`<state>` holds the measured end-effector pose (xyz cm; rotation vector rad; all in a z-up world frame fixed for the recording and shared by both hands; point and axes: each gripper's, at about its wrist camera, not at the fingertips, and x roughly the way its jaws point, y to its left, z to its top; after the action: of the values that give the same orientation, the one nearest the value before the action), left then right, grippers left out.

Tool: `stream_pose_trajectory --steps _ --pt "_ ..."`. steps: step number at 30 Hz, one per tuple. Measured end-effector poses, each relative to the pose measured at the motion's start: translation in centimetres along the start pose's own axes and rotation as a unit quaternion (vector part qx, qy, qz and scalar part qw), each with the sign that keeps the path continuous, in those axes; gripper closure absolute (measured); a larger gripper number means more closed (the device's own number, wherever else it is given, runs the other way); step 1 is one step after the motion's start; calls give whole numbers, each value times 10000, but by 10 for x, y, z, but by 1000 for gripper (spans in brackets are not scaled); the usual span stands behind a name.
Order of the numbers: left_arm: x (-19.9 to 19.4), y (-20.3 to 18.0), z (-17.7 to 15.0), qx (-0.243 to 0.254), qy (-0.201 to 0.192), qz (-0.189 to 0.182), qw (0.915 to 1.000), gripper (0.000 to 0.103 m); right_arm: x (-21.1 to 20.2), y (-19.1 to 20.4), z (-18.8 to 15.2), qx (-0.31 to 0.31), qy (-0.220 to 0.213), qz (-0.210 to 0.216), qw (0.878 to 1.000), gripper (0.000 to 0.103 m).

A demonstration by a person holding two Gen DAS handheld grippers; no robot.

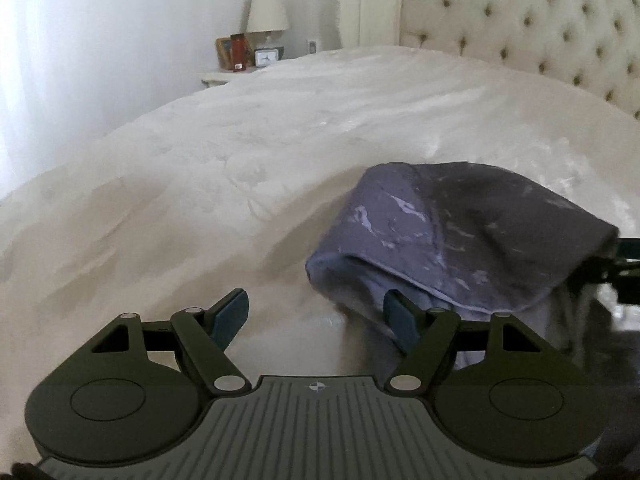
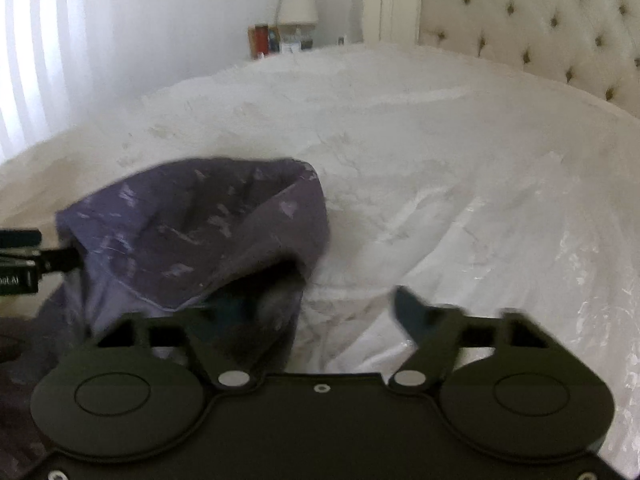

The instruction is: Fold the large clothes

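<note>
A purple garment (image 1: pixel 452 240) with pale marbled streaks lies bunched on the white bed (image 1: pixel 240 160), between the two grippers. My left gripper (image 1: pixel 316 314) is open; its right fingertip (image 1: pixel 400 316) touches the garment's near left edge and its left fingertip (image 1: pixel 232 314) is over bare bedding. In the right wrist view the garment (image 2: pixel 192 236) is at the left. My right gripper (image 2: pixel 320 312) is open; its left finger is hidden under the cloth and its right fingertip (image 2: pixel 412 312) is over the bedding. Each gripper shows at the edge of the other's view.
A tufted cream headboard (image 1: pixel 540 28) stands at the back right. A nightstand (image 1: pixel 224 76) at the back left holds a lamp (image 1: pixel 266 12), a clock and picture frames. A white curtain (image 1: pixel 60 60) hangs at the left. Rumpled white bedding (image 2: pixel 480 160) spreads to the right.
</note>
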<state>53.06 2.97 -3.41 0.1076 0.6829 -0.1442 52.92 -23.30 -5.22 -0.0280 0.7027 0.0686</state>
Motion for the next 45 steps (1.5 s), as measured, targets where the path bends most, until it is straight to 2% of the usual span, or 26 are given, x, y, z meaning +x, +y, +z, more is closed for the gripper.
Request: stream_pose_trajectory --steps 3,5,6,7,8,10,13,15,17,18,19,22,24,26,28,29,32,35,39,45 --pt "6 -6 4 241 -117 115 9996 31 4 -4 1 16 17 -3 10000 44" --pt "0 -6 6 256 -337 -39 9991 72 2 -3 2 -36 -61 149 9999 64" --pt "-6 -5 7 156 -501 -19 9986 100 -1 -2 1 -74 -135 261 9995 84" --pt "-16 -1 6 -33 -725 35 9974 99 -6 -1 1 -121 -240 309 9992 87" --pt "-27 6 3 -271 -938 -70 9952 99 -11 0 1 -180 -379 361 9985 87" --pt "-45 14 -2 -496 -1164 -117 9919 99 -25 -4 0 -183 -681 535 9961 87" --pt "-59 18 -17 -327 -1286 -52 9911 99 -36 -13 -3 43 -885 702 9936 88" --pt "-53 16 -26 82 -1161 144 9931 96 -29 -20 -7 118 -747 599 9953 88" --pt "-36 16 -32 318 -748 199 9965 95 -8 -28 -13 306 -305 491 9979 86" --pt "-24 13 -31 418 -445 157 9980 93 2 -32 -16 397 -86 434 9982 74" --pt "-15 11 -34 478 -191 179 9985 86 13 -36 -20 499 150 377 9979 56" --pt "2 11 -36 508 287 98 9982 80 25 -45 -29 786 321 440 9954 52" --pt "-5 13 -32 487 238 127 9984 76 23 -50 -28 919 290 531 9939 45" --pt "-17 19 -28 424 114 -4 9990 73 15 -54 -27 884 231 644 9937 41" --pt "-37 28 -26 324 -33 -181 9993 59 2 -60 -27 807 166 885 9927 29" --pt "-46 29 -26 290 -74 -277 9992 55 -5 -63 -28 787 147 1013 9916 26" --pt "-73 34 -30 265 -204 -428 9985 53 -29 -67 -30 659 47 1314 9891 24" --pt "-91 25 -24 250 -539 -477 9971 50 -46 -61 -27 552 -157 1436 9880 20" --pt "-87 2 -10 119 -787 -639 9948 46 -48 -50 -9 618 -351 1490 9863 20" --pt "-43 -13 -11 -267 -426 -642 9967 45 -23 -34 24 601 -398 1329 9885 21"
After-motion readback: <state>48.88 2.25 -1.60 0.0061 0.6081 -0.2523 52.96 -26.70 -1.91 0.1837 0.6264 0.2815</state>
